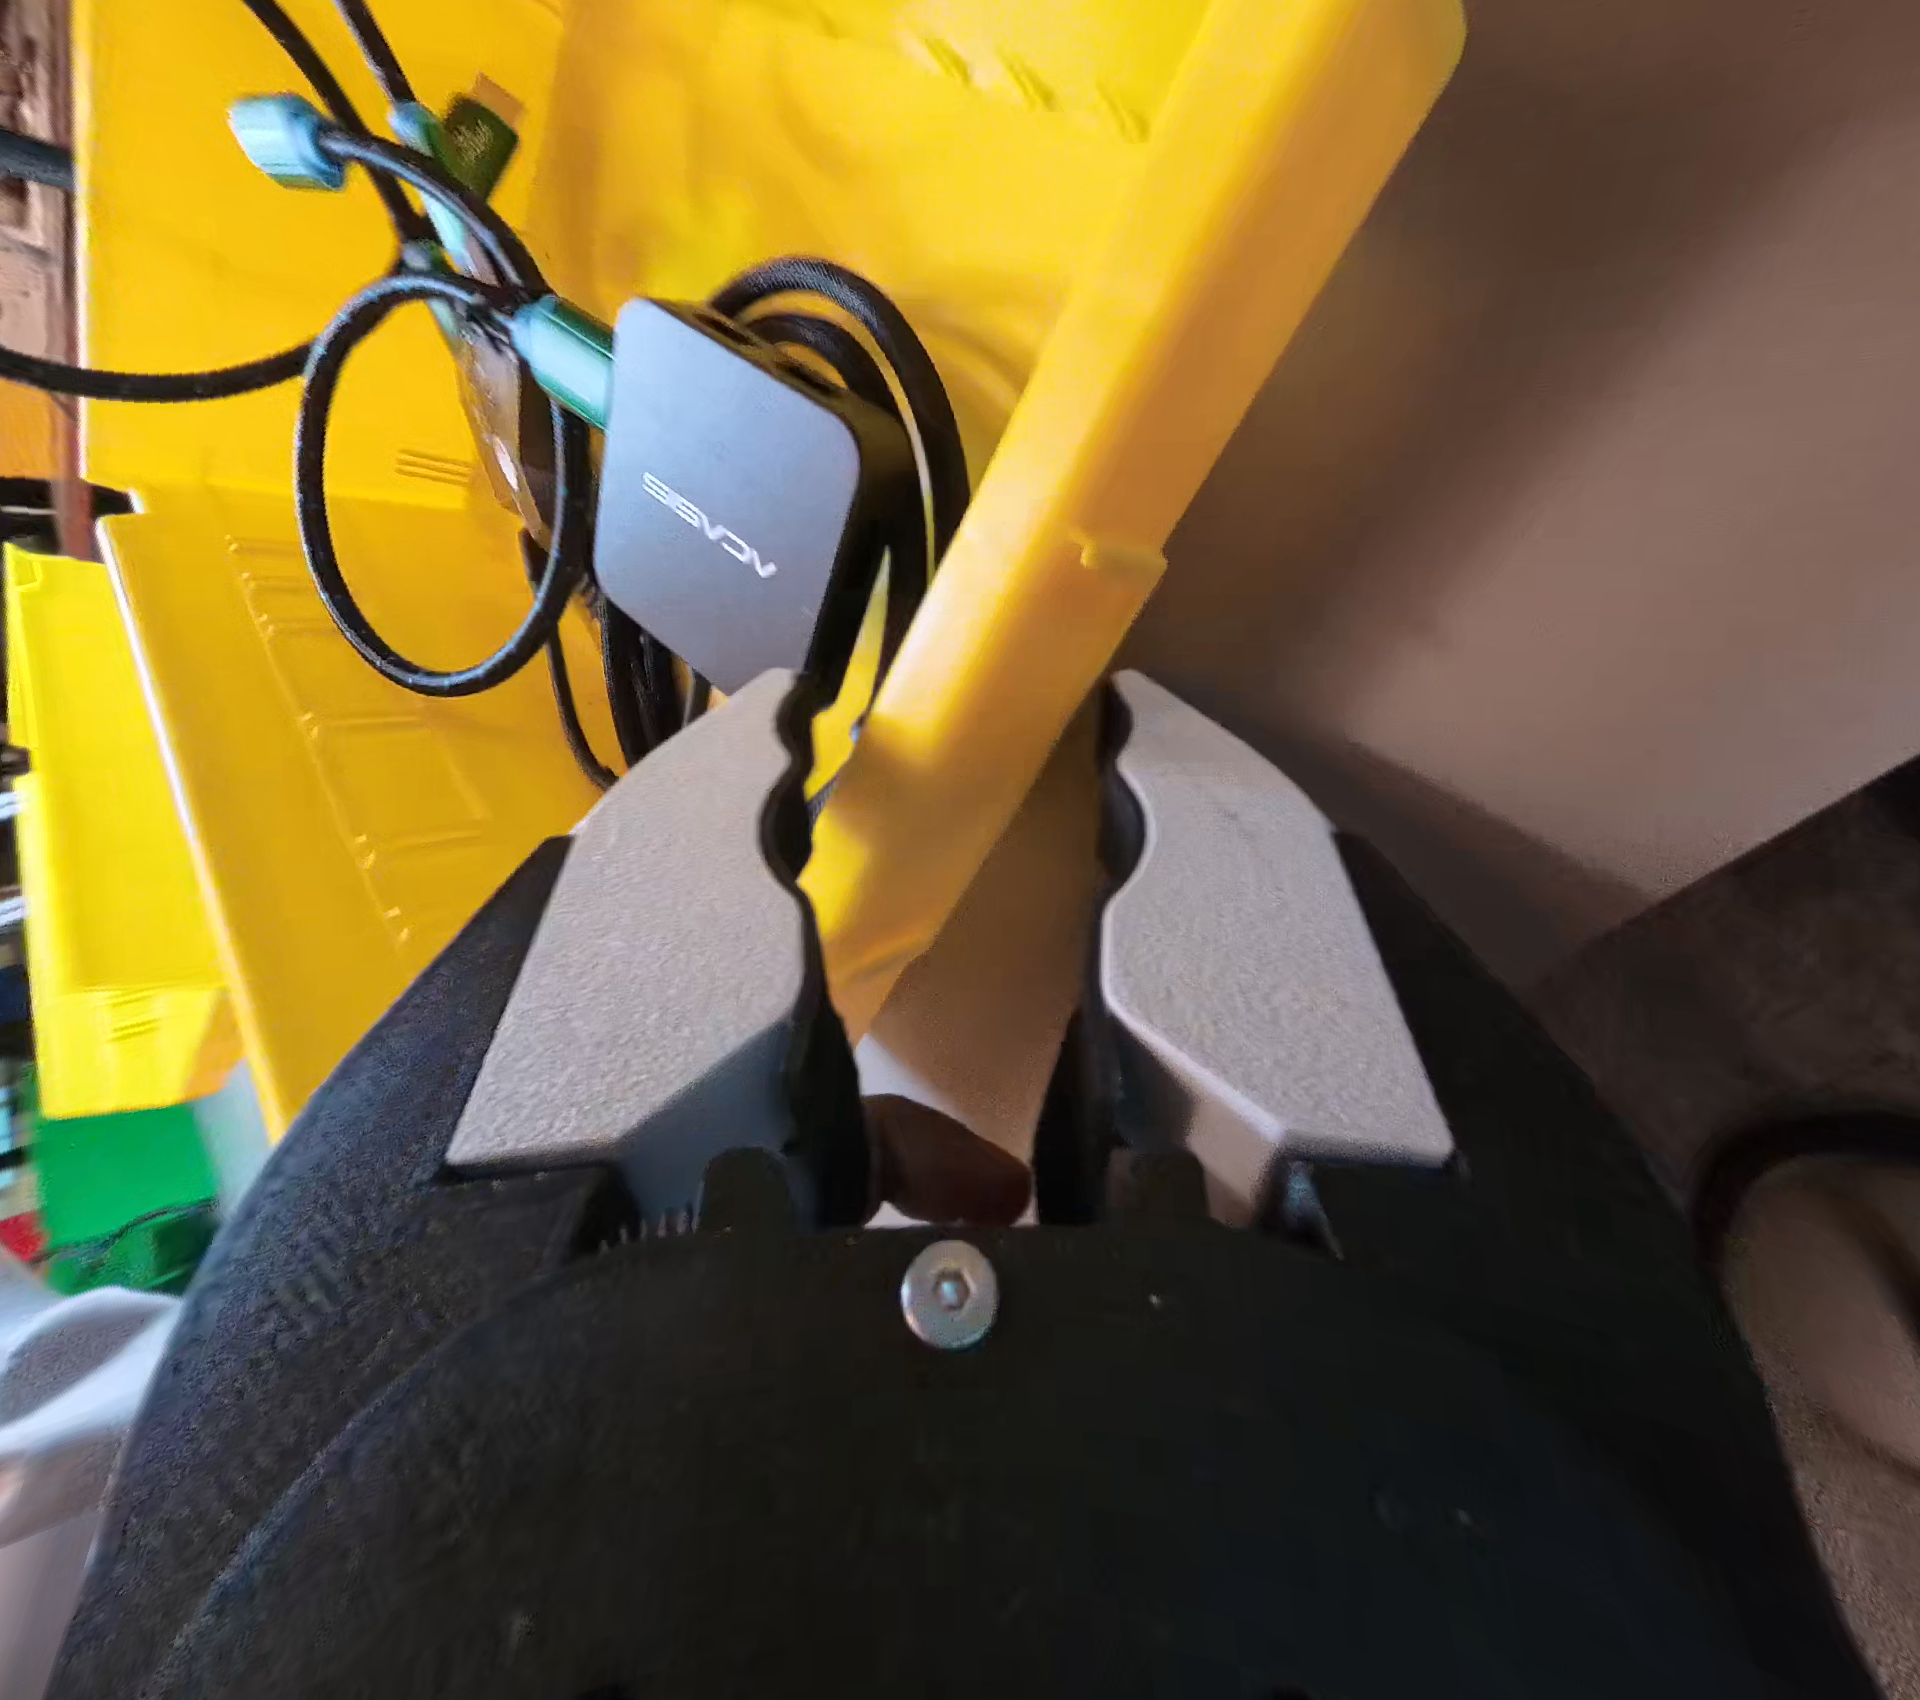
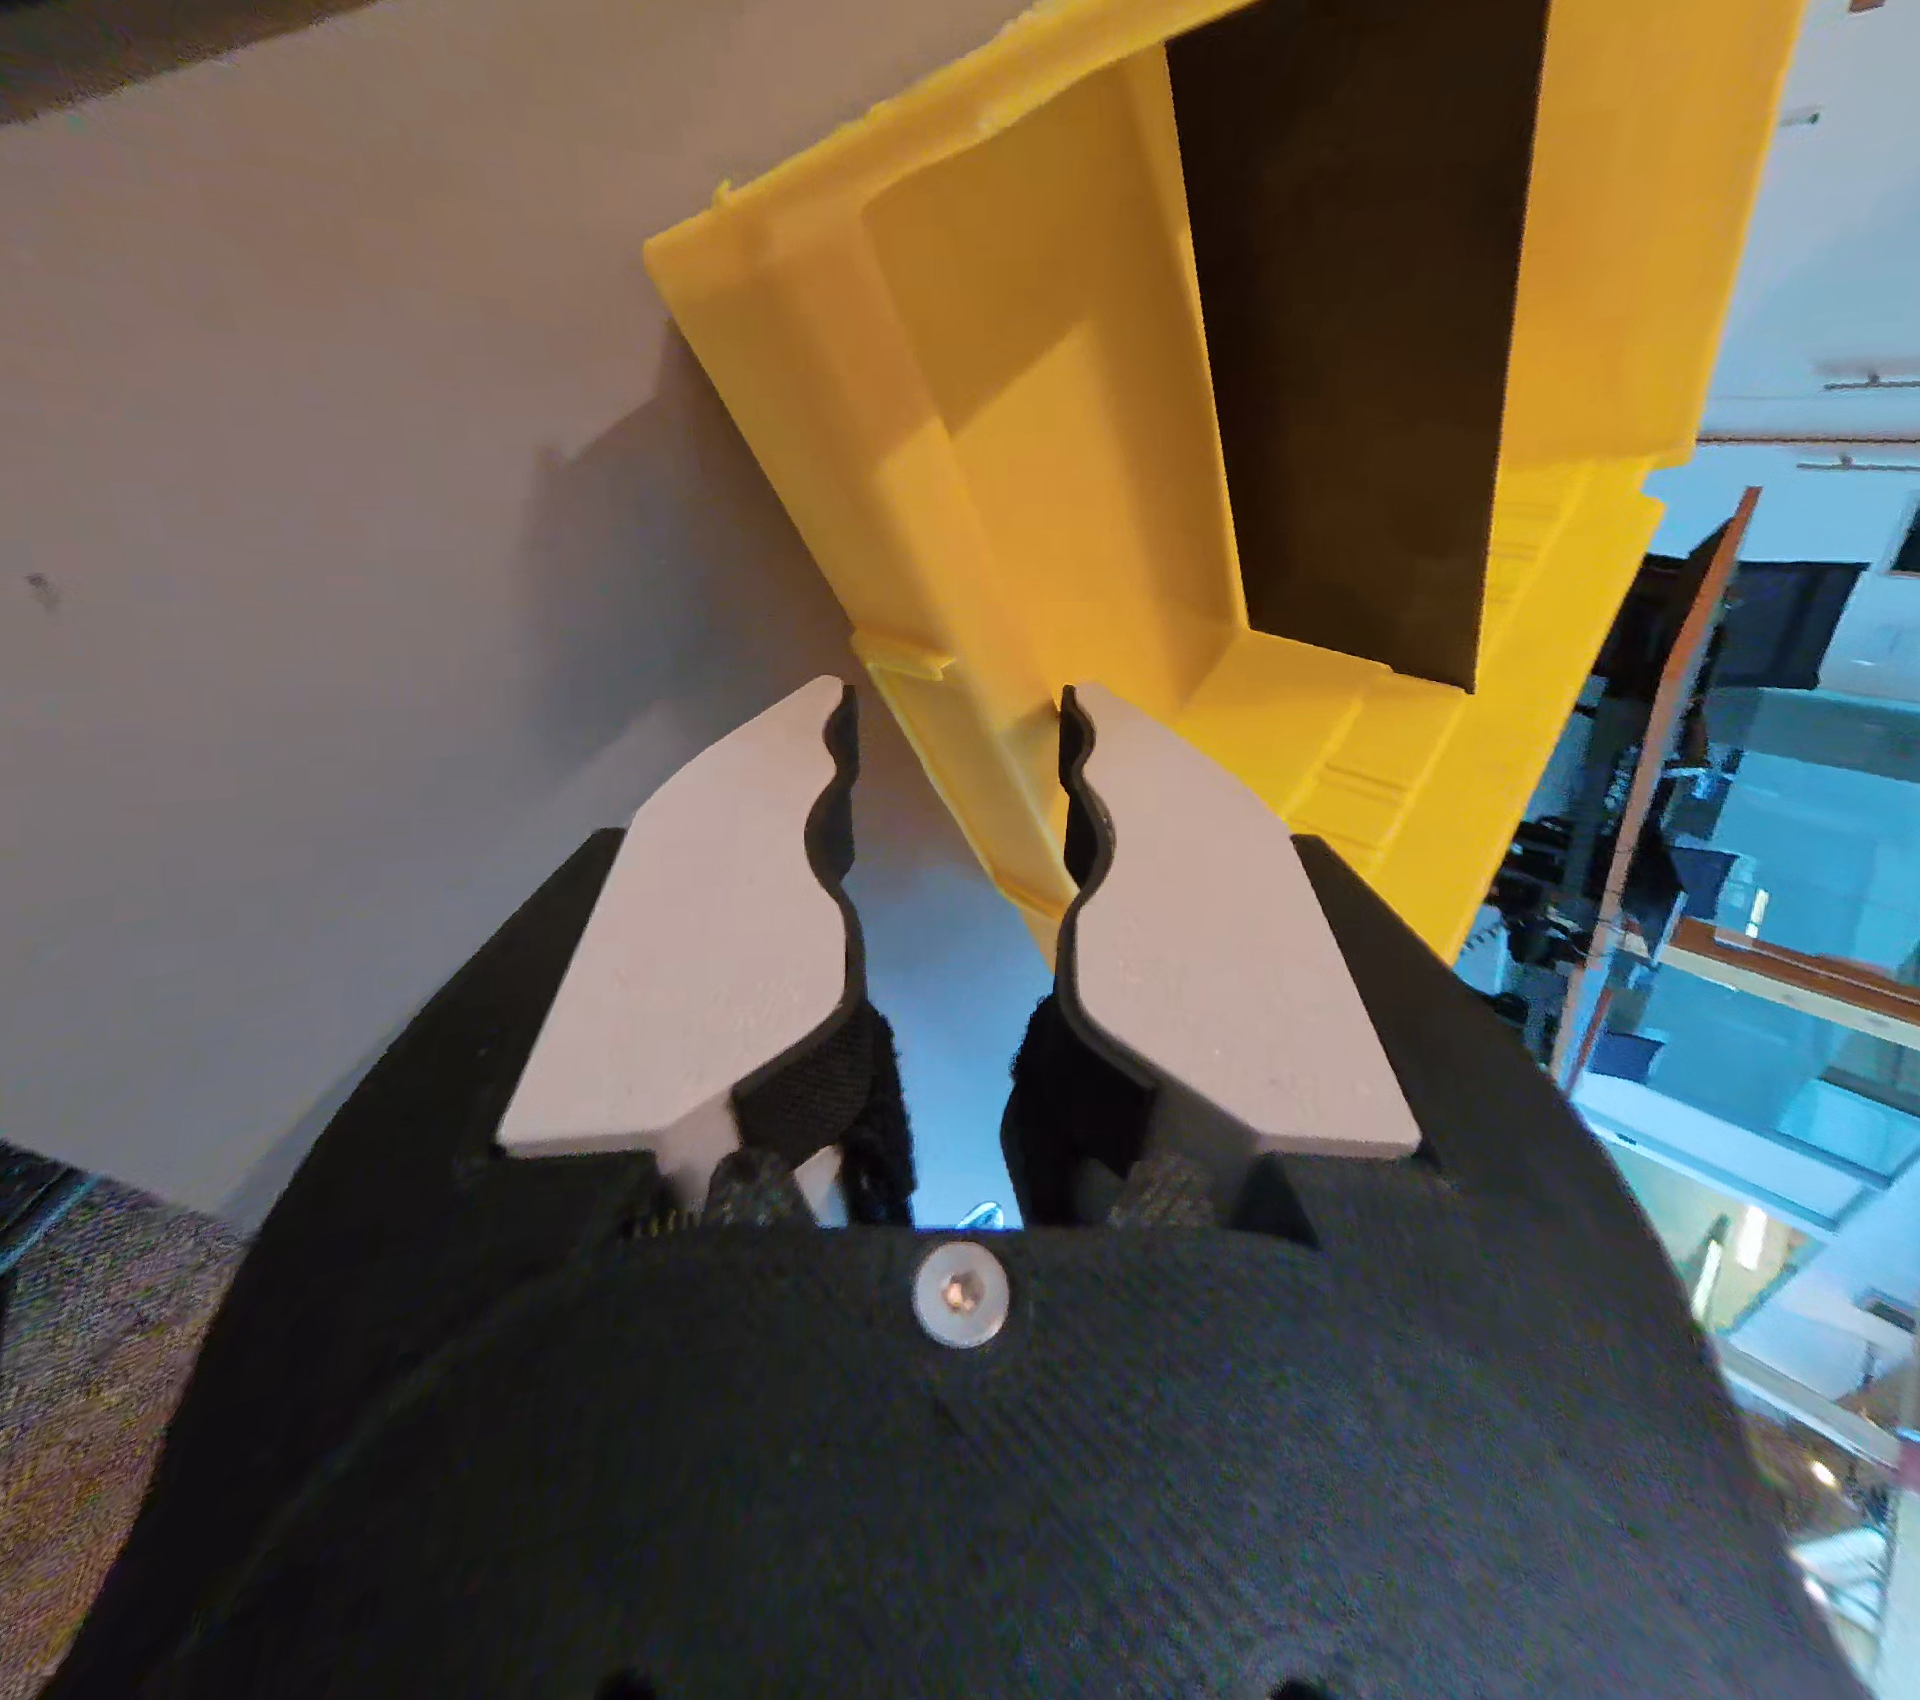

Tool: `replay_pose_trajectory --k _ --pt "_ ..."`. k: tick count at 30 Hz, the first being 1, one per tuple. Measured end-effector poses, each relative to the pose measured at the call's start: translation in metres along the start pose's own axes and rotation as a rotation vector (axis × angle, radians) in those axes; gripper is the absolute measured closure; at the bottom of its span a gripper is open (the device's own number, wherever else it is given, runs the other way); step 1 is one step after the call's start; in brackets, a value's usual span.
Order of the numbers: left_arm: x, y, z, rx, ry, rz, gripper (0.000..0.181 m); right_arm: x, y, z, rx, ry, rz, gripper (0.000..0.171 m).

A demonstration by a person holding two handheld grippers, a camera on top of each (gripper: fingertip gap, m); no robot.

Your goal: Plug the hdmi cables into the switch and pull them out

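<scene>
Right gripper [image 2: 956, 705]: two grey fingers [image 2: 727, 902] with wavy black inner pads, set apart with nothing between them, their tips at the near corner of a yellow bin [image 2: 1039, 424]. Bin rests on a pale tabletop [image 2: 364, 403], its dark opening turned toward the camera. Beyond the bin on the right, a blurred bluish room.

Pale table [image 2: 312, 403], yellow bin [image 2: 1039, 455] resting on it, second yellow bin [image 2: 1507, 715] beside
</scene>
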State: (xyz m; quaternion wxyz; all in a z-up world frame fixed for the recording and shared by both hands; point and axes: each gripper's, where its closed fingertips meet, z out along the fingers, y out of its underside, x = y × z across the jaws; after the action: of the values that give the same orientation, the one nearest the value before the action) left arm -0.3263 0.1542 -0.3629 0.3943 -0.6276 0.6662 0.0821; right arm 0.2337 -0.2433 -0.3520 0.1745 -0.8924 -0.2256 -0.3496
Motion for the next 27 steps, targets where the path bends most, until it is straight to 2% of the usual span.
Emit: replay_pose_trajectory --k 3,5,8,10,12,16,20,27 --pt "-0.009 -0.024 -0.018 0.172 -0.009 -0.147 0.107 0.002 -0.01 -0.01 0.11 -0.007 0.071 0.125" --pt "-0.018 -0.035 -0.029 0.26 0.001 -0.286 0.105 0.01 -0.022 -0.023 0.231 0.012 0.145 0.12" --pt "-0.026 -0.063 -0.051 0.441 0.111 -0.473 0.098 0.026 -0.038 -0.042 0.391 0.056 0.229 0.117" --pt "-0.046 -0.07 -0.055 0.469 0.083 -0.599 0.098 0.033 -0.048 -0.051 0.462 0.08 0.247 0.115" --pt "-0.062 -0.064 -0.048 0.372 0.049 -0.747 0.098 0.038 -0.056 -0.056 0.503 0.108 0.241 0.114" --pt "-0.065 -0.057 -0.019 0.165 0.176 -0.985 0.089 0.046 -0.069 -0.059 0.532 0.158 0.196 0.114" --pt "-0.058 -0.038 0.011 -0.04 0.252 -1.056 0.08 0.051 -0.08 -0.059 0.534 0.187 0.146 0.114" --pt "-0.039 -0.016 0.037 -0.25 0.307 -1.055 0.085 0.061 -0.086 -0.058 0.518 0.222 0.094 0.118"
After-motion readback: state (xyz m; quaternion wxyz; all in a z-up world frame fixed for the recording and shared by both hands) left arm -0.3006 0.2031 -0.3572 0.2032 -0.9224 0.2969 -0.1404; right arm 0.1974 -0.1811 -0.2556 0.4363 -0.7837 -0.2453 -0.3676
